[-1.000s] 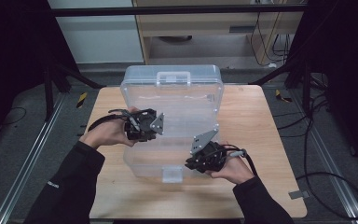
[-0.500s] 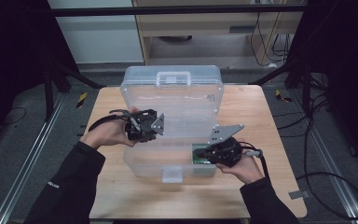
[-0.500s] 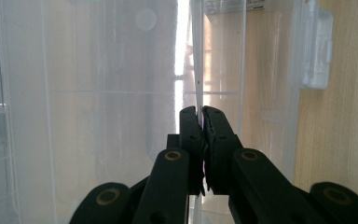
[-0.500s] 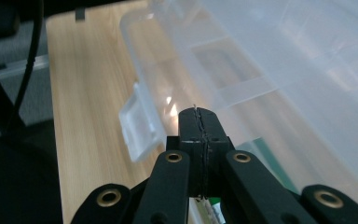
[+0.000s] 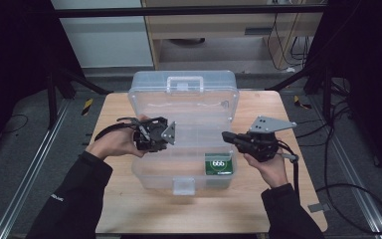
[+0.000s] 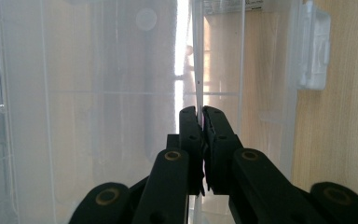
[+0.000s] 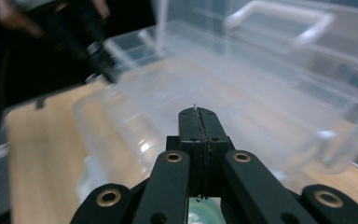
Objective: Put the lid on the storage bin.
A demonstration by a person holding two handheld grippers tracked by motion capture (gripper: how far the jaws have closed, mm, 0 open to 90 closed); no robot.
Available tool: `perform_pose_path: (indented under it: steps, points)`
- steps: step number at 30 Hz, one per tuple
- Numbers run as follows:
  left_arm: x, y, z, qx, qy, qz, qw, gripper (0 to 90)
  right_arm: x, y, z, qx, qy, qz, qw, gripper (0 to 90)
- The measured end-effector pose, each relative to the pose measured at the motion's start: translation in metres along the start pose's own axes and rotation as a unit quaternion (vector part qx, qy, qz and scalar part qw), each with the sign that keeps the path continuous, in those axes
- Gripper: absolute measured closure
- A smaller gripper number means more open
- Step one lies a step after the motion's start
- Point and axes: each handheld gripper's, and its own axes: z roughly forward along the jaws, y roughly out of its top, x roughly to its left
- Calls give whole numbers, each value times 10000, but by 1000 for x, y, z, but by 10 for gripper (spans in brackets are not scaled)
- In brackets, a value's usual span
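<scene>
Two grippers worked at one clear box [image 5: 184, 127] in the middle of the table [image 5: 263, 199], its lid standing open at the far side. At the left, the left gripper [image 5: 165, 134] was at the box's left wall, and its jaws were closed on that thin clear wall [image 6: 198, 70], as the left gripper view showed, so it held the box steady. Inside the box, in the near right compartment, lay a green pack [image 5: 219, 163]. At the right, the right gripper [image 5: 227, 136] was above the right edge of the box, apart from the pack, with its jaws pressed together on nothing. I judge the pack was already placed inside and the step was the retreat. Probably the next move was to close the lid, which needs the right jaws at the lid's edge while the left hand holds the box.
</scene>
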Motion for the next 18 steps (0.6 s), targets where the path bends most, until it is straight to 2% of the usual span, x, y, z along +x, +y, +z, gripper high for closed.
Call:
perform_pose_path:
  steps: [1, 5, 9, 11, 15, 18]
  points:
    - [0, 0, 0, -2, -5, -4, 10000, 867, 0, 0, 0, 0, 0, 0, 10000, 900]
    - [-1, 0, 0, -15, -11, -10, 10000, 866, -16, 2, 2, -24, -289, 211, 9994, 900]
    - [-1, -1, 1, -31, -29, -26, 10000, 865, -30, 3, 9, 81, -457, 355, 9983, 900]
    - [-1, -1, 1, -33, -32, -28, 10000, 865, -38, 2, 14, 81, -500, 503, 9974, 900]
    - [-2, -2, 1, -48, -57, -31, 10000, 865, -45, 0, 18, 116, -544, 639, 9964, 900]
    - [-4, -2, 2, -75, -64, -8, 10000, 864, -49, 0, 21, 102, -492, 778, 9957, 900]
